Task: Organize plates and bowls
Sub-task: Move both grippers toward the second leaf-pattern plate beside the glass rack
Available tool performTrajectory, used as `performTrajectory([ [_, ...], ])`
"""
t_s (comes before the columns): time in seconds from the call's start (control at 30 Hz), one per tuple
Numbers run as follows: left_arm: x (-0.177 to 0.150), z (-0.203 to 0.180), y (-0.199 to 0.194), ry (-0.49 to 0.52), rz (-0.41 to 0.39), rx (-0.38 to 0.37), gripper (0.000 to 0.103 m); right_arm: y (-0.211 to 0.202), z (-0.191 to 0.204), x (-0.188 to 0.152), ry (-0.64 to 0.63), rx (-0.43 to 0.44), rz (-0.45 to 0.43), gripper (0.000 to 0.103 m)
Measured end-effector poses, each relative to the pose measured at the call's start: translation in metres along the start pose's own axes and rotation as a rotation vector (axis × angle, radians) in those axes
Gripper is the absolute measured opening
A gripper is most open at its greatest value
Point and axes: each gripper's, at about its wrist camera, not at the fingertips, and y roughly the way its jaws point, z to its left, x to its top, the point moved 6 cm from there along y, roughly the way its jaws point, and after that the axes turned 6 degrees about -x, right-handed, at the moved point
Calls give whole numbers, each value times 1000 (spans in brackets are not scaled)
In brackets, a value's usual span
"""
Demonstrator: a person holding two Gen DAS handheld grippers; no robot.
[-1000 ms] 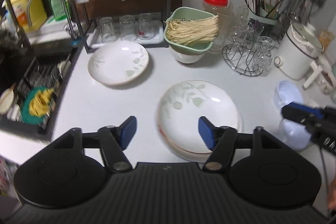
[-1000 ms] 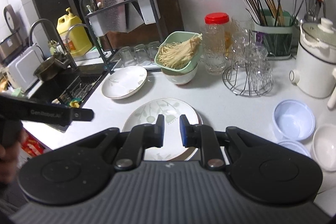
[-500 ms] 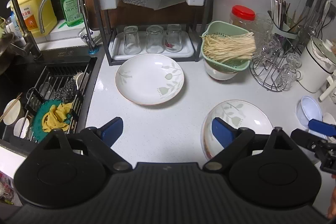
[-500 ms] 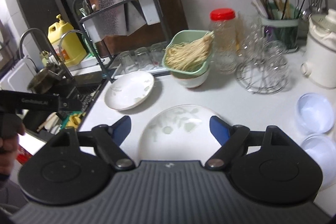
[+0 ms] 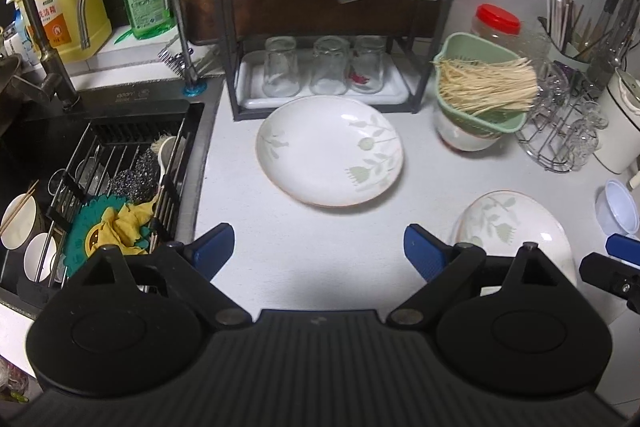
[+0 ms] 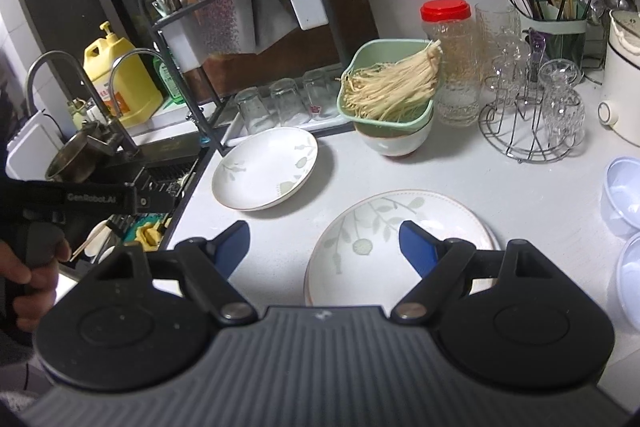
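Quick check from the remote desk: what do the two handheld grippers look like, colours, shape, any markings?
Both match: left gripper and right gripper have matte black ribbed bodies, two round black hubs, black finger arms with silver pivot screws and blue pads. The left one's side reads "GenRobot.AI" in white.

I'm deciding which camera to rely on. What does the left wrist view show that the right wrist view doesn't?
Only the left wrist view: white bowls with chopsticks in the sink rack and the left claw, open. Only the right wrist view: a hand gripping the left tool's handle, and the right claw, open. Both: the floral plate by the rack, the nearer plate stack and the green colander of noodles.
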Motion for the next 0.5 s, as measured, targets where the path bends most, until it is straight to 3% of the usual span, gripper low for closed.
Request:
performTrajectory([
  [0.37, 10, 51, 32, -29, 34, -12, 94, 46, 36, -1, 11, -8, 2, 83],
  [0.5, 14, 60, 45, 6, 46, -15, 94, 65, 46, -1, 33, -19, -1, 83],
])
